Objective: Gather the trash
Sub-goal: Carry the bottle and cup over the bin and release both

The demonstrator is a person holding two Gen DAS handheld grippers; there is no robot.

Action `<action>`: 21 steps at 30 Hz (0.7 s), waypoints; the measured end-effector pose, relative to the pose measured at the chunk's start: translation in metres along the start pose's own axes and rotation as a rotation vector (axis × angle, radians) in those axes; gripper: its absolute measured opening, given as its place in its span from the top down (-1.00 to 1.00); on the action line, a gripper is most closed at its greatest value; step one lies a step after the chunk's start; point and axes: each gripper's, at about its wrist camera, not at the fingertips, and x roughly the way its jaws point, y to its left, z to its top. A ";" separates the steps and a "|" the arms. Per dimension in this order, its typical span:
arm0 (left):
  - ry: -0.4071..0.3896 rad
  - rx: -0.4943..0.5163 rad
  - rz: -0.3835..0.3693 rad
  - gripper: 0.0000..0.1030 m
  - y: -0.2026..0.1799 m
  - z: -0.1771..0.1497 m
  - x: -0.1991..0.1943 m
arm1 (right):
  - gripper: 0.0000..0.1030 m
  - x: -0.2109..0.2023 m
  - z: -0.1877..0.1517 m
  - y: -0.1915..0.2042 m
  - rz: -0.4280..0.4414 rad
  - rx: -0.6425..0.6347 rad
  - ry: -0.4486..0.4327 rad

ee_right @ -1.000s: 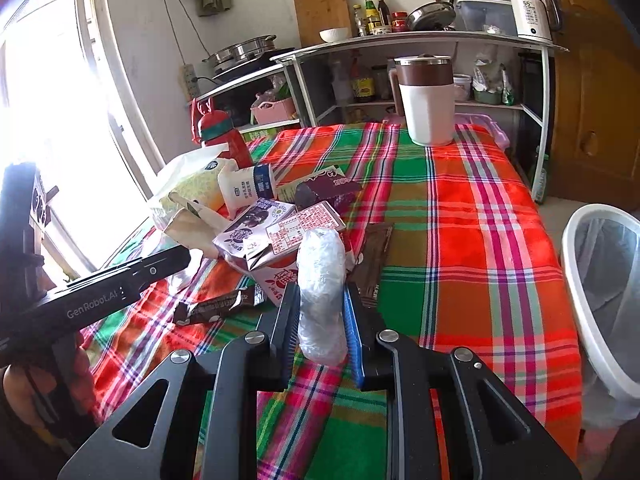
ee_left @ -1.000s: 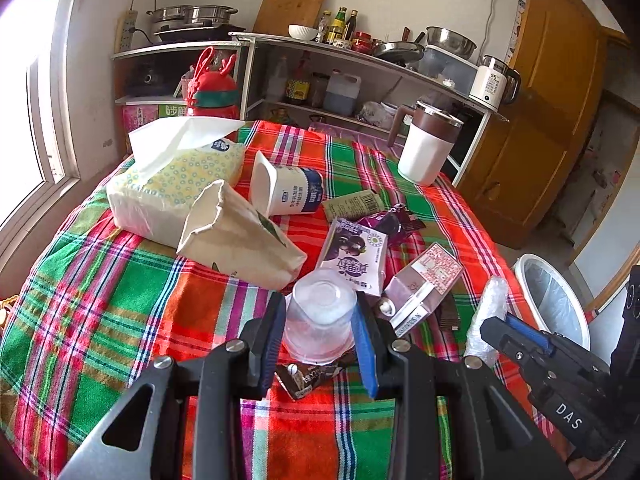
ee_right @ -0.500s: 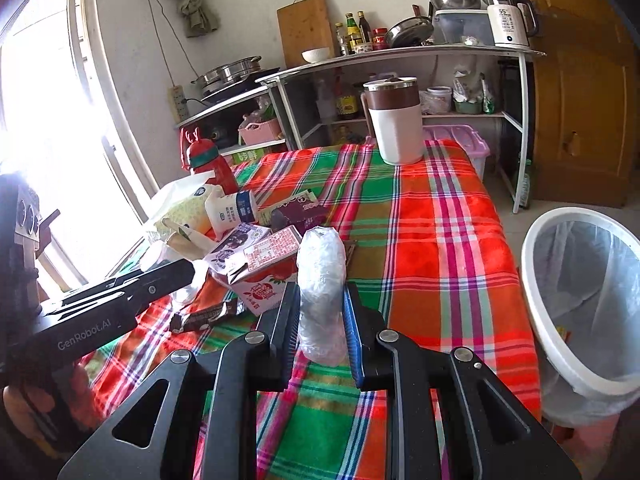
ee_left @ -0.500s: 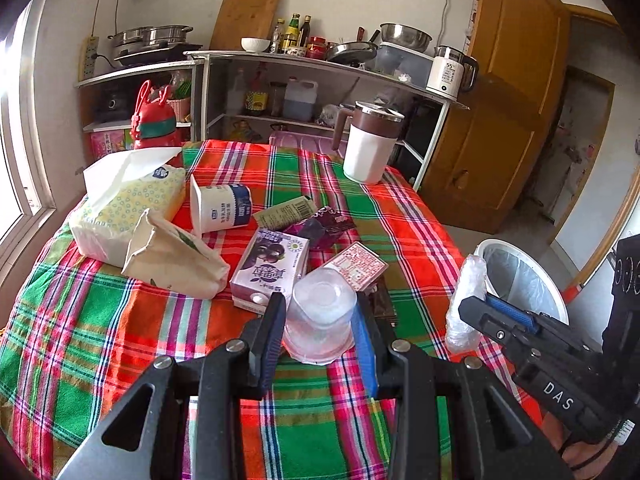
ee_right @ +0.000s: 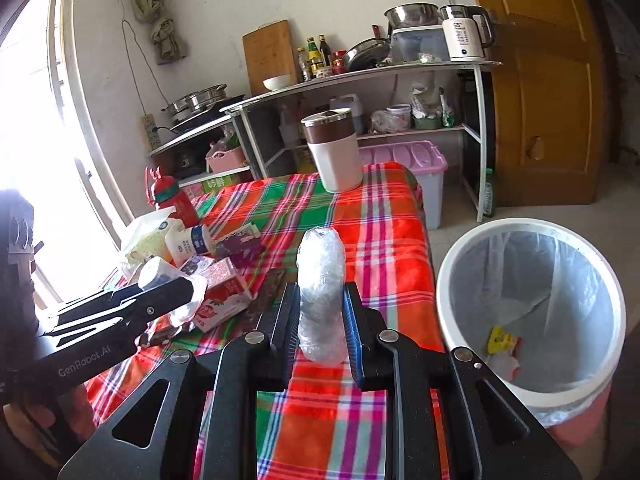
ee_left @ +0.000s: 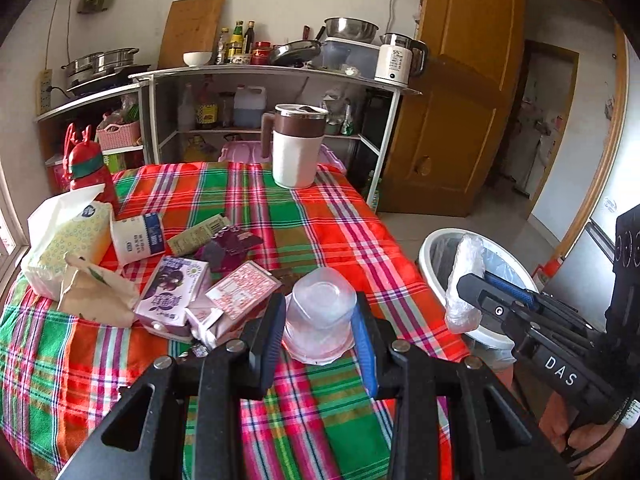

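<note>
Left gripper clamps clear cup; right gripper clamps crumpled bottle.

Left gripper: lifting away from the pile of trash, carrying the clear plastic cup toward the table's right edge
Chocolate wrapper under the cup: dropping out of the left wrist view
Right gripper: rising and swinging right with the crumpled plastic bottle, now showing against the bin in the left wrist view
Bin: coming closer and filling more of the right wrist view, its liner and scraps inside now showing
Doorway: coming into the left wrist view
</note>
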 end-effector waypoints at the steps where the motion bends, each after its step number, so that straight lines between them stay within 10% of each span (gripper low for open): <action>1: 0.003 0.010 -0.007 0.32 -0.006 0.001 0.003 | 0.57 -0.002 0.001 -0.007 -0.010 0.006 -0.003; 21: 0.060 0.164 -0.147 0.32 -0.129 0.021 0.060 | 0.57 -0.034 0.004 -0.133 -0.236 0.135 -0.014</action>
